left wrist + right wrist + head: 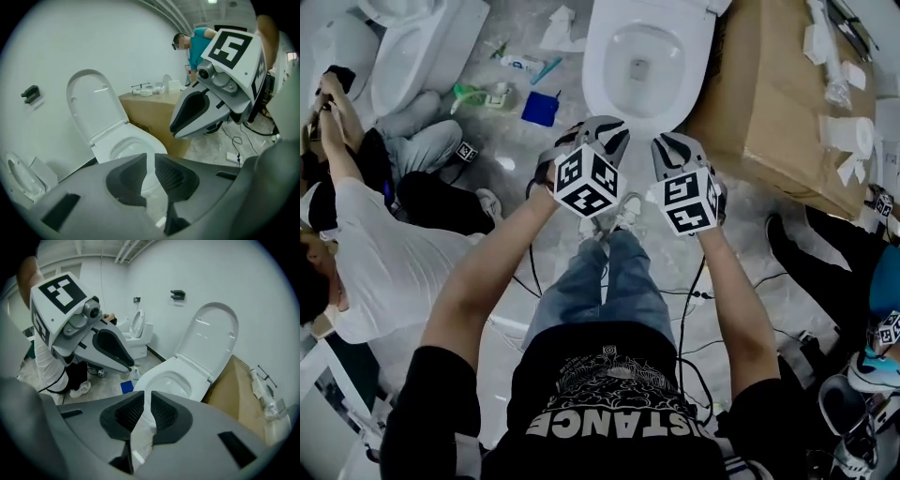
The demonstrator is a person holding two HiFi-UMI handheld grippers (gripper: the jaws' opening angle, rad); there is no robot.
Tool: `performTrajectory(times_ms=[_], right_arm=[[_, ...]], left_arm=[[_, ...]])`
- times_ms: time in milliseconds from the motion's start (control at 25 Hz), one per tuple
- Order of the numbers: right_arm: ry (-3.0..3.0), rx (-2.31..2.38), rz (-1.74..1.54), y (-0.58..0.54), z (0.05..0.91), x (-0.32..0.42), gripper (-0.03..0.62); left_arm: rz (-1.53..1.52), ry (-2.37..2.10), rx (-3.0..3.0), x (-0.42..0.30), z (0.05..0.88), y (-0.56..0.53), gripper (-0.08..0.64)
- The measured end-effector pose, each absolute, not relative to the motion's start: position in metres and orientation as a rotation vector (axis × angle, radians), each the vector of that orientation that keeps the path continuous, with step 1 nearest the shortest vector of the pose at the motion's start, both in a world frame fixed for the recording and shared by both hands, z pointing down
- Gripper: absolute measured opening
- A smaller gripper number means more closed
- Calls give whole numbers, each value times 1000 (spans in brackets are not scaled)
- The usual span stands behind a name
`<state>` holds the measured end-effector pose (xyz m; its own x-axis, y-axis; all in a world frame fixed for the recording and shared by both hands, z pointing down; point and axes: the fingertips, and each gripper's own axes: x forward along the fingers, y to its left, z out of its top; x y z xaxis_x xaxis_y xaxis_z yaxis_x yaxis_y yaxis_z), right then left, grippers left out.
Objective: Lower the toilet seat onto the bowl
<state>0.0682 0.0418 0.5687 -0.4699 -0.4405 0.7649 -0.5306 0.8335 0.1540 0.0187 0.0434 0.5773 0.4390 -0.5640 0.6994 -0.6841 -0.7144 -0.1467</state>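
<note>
A white toilet bowl (642, 56) stands ahead of me, its seat and lid (93, 105) raised upright against the wall, as the right gripper view also shows (211, 333). Both grippers hover side by side short of the bowl's front rim, touching nothing. My left gripper (607, 129) has its jaws drawn close with a narrow gap and nothing in it (150, 157). My right gripper (677, 145) likewise shows a thin empty slit between its jaws (147, 397). The bowl's rim (159, 376) lies just beyond the fingertips.
A brown cardboard box (778, 103) with paper rolls and small parts on top stands right of the toilet. A second toilet (422, 47) is at far left, with people sitting on the floor (375, 253). A blue pad (541, 108), bottles and cables (689, 300) lie about.
</note>
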Motion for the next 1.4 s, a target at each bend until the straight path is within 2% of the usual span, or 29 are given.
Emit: performTrajectory(times_ms=[360,680,1040,1400], right_arm=[[-2301,963,232,52,440,53,43],[-2444,1156,286,73,354,48,21],[-2523,1221,324,102,312,52,17],[-2542,1213,358,117,311,44,17]], left_arm=[[764,-1300,2507,18,450,47,37],[465,-1397,2446,17,379,79,12],[271,-1433,2368,16,340,106,11],[231,-1455,2353,7,331,117,11]])
